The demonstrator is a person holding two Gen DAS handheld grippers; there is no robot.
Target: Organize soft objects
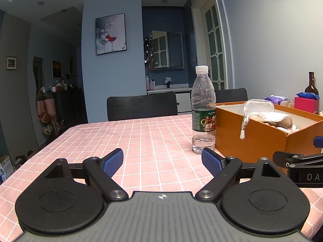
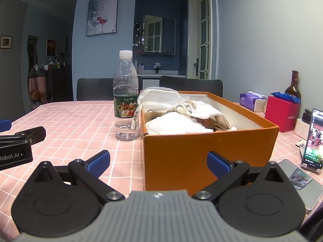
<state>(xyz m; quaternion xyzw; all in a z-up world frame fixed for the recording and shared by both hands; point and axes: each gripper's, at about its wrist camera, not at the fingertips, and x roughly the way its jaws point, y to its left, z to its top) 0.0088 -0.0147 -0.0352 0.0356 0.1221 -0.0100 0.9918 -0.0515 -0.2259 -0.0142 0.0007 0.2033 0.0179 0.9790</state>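
Note:
An orange cardboard box (image 2: 201, 153) stands on the pink checked tablecloth (image 2: 80, 121). Inside it lie white cloths (image 2: 175, 125), a mesh bag (image 2: 161, 97) draped over the far left corner, and a brownish soft item (image 2: 220, 121). My right gripper (image 2: 158, 162) is open just in front of the box's near wall, nothing between its fingers. My left gripper (image 1: 162, 161) is open over bare tablecloth (image 1: 141, 141), left of the box (image 1: 262, 141). The left wrist view also catches the cloths (image 1: 276, 117) and the right gripper's edge (image 1: 298, 165).
A nearly empty water bottle (image 2: 126, 96) stands against the box's left side, bottle (image 1: 202, 109). Right of the box are a tissue pack (image 2: 251, 98), a red box (image 2: 282, 113), a dark bottle (image 2: 293, 86), a lit phone (image 2: 314, 139) and a tablet (image 2: 302, 181). Black chairs (image 1: 141, 105) stand behind.

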